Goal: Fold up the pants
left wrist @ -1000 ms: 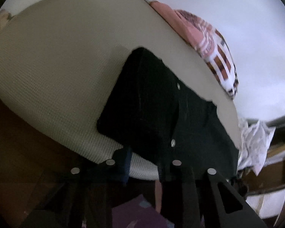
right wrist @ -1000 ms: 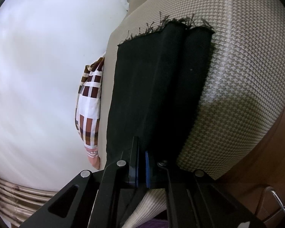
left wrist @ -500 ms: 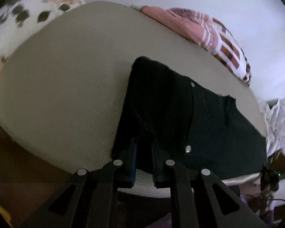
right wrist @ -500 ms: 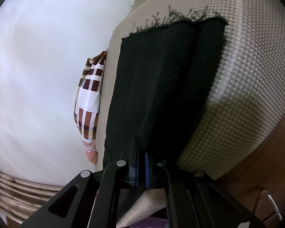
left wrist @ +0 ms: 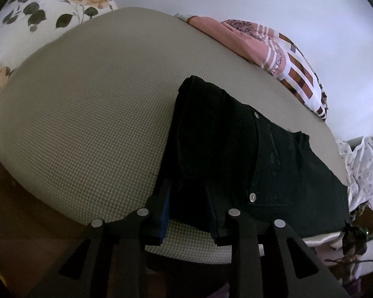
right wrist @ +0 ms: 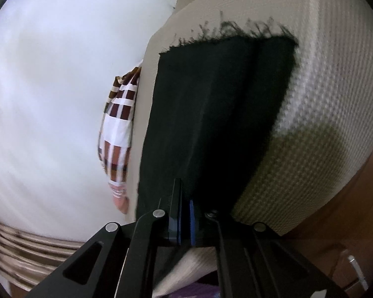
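Pants (left wrist: 236, 154) lengthwise along cushion (left wrist: 87, 124); left gripper (left wrist: 189, 216) released, right gripper (right wrist: 186, 213) grasping them.

Beige woven cushion (left wrist: 92, 129) (right wrist: 330, 79) carries black pants (left wrist: 236, 149) (right wrist: 211, 114) laid flat, frayed hem (right wrist: 236, 32) on top surface; pink patterned cloth (left wrist: 273, 49) (right wrist: 119, 124) along far edge.

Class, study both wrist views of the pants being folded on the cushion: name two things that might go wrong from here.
1. The left gripper stands open around the waist end of the black pants, so that end lies unheld and may slip if the cloth is pulled.
2. The right gripper is shut on the pants near the beige cushion edge; the frayed hem lies uneven, so a fold may come out crooked.
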{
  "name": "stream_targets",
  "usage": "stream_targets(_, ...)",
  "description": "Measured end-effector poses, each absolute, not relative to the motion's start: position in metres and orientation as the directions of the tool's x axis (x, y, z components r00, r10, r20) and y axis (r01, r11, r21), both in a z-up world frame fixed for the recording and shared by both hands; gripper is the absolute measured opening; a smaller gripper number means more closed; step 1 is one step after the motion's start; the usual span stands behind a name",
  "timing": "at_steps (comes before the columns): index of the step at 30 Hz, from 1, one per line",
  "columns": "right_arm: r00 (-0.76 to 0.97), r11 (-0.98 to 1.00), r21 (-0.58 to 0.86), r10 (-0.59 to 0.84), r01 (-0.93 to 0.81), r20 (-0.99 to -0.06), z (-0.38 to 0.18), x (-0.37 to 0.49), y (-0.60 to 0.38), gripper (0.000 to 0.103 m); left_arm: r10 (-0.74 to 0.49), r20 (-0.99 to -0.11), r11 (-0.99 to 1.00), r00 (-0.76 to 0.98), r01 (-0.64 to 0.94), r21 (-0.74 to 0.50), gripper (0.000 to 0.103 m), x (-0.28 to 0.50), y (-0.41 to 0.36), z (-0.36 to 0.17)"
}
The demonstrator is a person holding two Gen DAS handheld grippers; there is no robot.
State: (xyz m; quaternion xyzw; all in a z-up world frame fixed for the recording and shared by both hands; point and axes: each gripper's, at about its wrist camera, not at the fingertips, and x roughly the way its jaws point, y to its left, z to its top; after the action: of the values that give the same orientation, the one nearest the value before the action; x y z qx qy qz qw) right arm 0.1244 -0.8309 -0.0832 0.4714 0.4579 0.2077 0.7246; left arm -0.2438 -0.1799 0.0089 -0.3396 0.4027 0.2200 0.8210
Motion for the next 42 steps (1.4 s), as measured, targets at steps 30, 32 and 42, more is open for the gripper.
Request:
stream_targets(30, 0.568, 0.542, 0.831, 0.646, 0.129, -0.509, -0.051, 0.123, -0.85, 0.004, 0.063, -0.77, 0.617, 0.635, -0.631, -0.47, 0.068, -0.253, -0.173, 0.003)
stream_targets(32, 0.566, 0.558, 0.82, 0.638, 0.129, -0.523, -0.05, 0.123, -0.852, 0.003, 0.059, -0.774, 0.646, 0.63, -0.616, -0.451, 0.068, -0.249, -0.178, 0.003)
stream_targets(42, 0.567, 0.447, 0.869, 0.668, 0.212, -0.481, -0.083, 0.12, -0.872, 0.002, 0.061, -0.789, 0.672, 0.611, -0.61, -0.421, 0.068, -0.246, -0.18, 0.0)
